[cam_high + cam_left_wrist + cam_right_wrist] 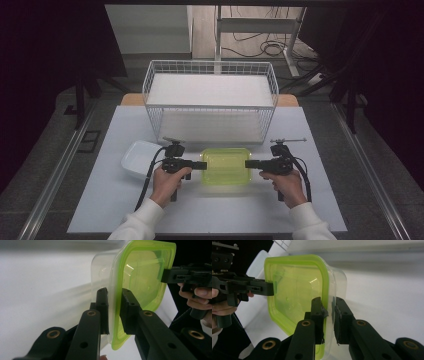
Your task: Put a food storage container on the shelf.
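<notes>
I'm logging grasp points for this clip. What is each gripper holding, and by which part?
Both hold one container with a green lid: the left gripper clamps the lid's rim at one end, the right gripper at the opposite end.

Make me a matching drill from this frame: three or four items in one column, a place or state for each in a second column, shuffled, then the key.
Column 1
1. green-lidded container
2. wire basket
3. white tray
4. left gripper

Column 2
A. stands at the far side of the table
B. lies left of the left gripper
C. clamped at both ends, between the two hands
D. jaws pinch the lid's rim

Pairs: 1-C, 2-A, 3-B, 4-D
</notes>
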Tool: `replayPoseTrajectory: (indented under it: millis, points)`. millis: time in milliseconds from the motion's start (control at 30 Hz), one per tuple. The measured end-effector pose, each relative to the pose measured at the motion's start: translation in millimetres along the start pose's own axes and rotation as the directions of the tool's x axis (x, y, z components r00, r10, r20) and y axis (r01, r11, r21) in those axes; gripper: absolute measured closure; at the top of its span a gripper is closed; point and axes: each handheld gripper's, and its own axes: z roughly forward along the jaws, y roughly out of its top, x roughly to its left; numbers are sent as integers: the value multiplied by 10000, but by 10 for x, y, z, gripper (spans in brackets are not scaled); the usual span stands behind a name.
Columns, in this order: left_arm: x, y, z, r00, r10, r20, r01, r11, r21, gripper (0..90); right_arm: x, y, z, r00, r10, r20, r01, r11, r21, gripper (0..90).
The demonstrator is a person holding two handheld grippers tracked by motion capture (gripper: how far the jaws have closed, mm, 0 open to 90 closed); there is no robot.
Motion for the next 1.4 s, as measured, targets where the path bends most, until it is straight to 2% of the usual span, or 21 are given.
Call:
replayPoseTrajectory:
  millis: [200,400,567,700,933,967,1133,1200,1400]
  points:
    - [-152,38,-167,9986,535,-39,-536,9973,-495,788,139,40,-125,9981,-621,-43,618,9967,-527,792]
    - [-312,80,-322,9930,1150,-255,-1169,9882,-992,788,285,89,-250,9919,-1269,27,1264,9859,-1100,791]
    - [-429,115,-443,9848,1671,-467,-1718,9771,-1256,787,375,115,-320,9858,-1676,64,1668,9757,-1423,791]
    - [-513,137,-516,9805,1890,-536,-1949,9698,-1467,787,439,138,-394,9803,-1974,67,1955,9650,-1748,791]
    - [-619,209,-633,9682,2406,-679,-2487,9547,-1633,786,547,179,-491,9711,-2377,237,2370,9463,-2199,790]
    - [-625,230,-652,9645,2544,-709,-2628,9509,-1632,786,557,191,-496,9696,-2436,246,2428,9439,-2240,791]
    - [-652,305,-722,9582,2747,-795,-2844,9449,-1622,784,604,256,-504,9639,-2650,276,2642,9371,-2282,789]
    - [-661,333,-746,9558,2821,-828,-2923,9421,-1643,785,613,282,-507,9645,-2632,205,2606,9371,-2323,789]
    - [-698,410,-811,9536,2903,-793,-3000,9379,-1742,784,652,377,-538,9612,-2754,179,2716,9328,-2367,789]
